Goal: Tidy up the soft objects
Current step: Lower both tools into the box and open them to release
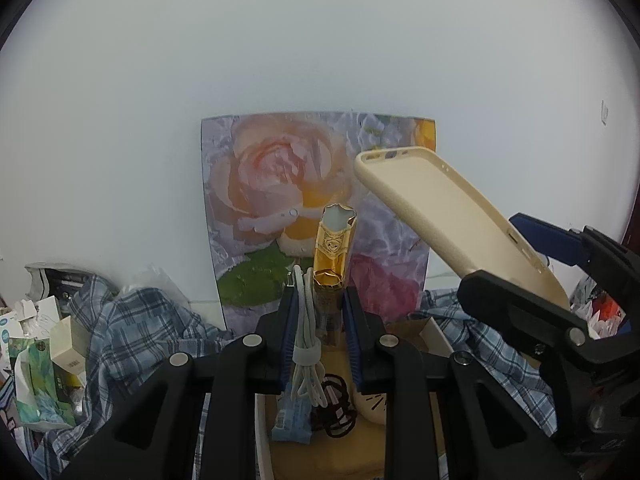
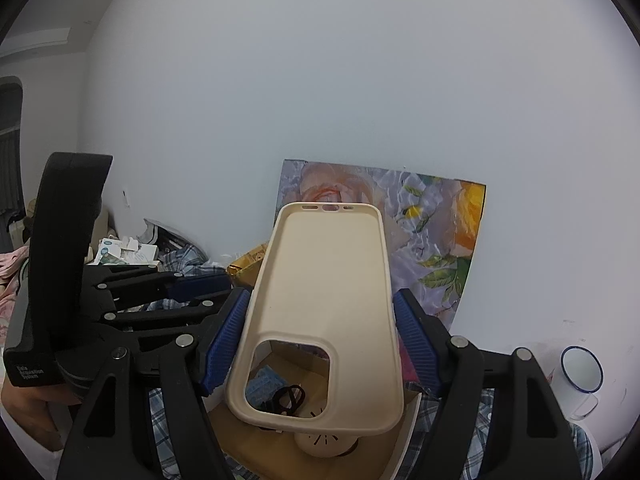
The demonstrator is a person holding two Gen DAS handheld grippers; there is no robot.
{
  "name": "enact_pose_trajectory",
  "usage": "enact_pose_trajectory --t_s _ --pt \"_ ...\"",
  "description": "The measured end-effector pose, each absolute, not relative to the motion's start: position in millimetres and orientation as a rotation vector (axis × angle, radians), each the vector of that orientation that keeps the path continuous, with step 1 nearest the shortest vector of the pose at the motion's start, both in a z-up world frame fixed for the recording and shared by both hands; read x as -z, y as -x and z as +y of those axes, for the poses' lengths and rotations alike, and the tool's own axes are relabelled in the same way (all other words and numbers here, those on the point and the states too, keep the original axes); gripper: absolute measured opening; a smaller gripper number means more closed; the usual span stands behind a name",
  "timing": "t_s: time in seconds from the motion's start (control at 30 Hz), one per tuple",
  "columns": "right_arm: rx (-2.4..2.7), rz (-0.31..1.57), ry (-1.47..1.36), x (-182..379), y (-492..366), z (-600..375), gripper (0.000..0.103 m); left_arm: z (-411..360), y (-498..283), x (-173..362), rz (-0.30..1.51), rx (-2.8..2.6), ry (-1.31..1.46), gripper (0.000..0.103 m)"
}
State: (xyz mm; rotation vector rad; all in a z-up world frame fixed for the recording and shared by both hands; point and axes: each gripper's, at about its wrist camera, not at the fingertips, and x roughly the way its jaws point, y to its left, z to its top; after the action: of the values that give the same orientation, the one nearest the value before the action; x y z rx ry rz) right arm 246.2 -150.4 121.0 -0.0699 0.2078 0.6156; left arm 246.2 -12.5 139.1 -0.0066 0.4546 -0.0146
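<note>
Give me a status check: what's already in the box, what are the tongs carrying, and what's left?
Already in the box: a blue packet, black hair ties and a cream round item. In hand: the left tongs are shut on a gold wrapper and a coiled white cable; the right tongs grip a beige phone case, both above the box. Left: dropping these in; the plaid cloth still lies outside.

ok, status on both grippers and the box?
Left gripper shut on gold tube and white cable. Right gripper shut on phone case. Box below, nothing blocking.

"Data Acquisition System" on left tool [image 2: 192,286]
</note>
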Motion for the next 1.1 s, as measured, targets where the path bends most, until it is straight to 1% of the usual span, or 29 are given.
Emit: enact_pose_trajectory --t_s 0.47,1.1 --pt "-0.633 0.319 0.073 -97.7 -271.4 -145.3 0.072 -8.6 -268.7 -108.0 0.544 0.008 0.014 0.024" --pt "-0.679 0.575 0.143 -40.4 -311.6 -117.8 0.072 4.0 -300.5 -54.7 0.701 0.015 0.039 0.023"
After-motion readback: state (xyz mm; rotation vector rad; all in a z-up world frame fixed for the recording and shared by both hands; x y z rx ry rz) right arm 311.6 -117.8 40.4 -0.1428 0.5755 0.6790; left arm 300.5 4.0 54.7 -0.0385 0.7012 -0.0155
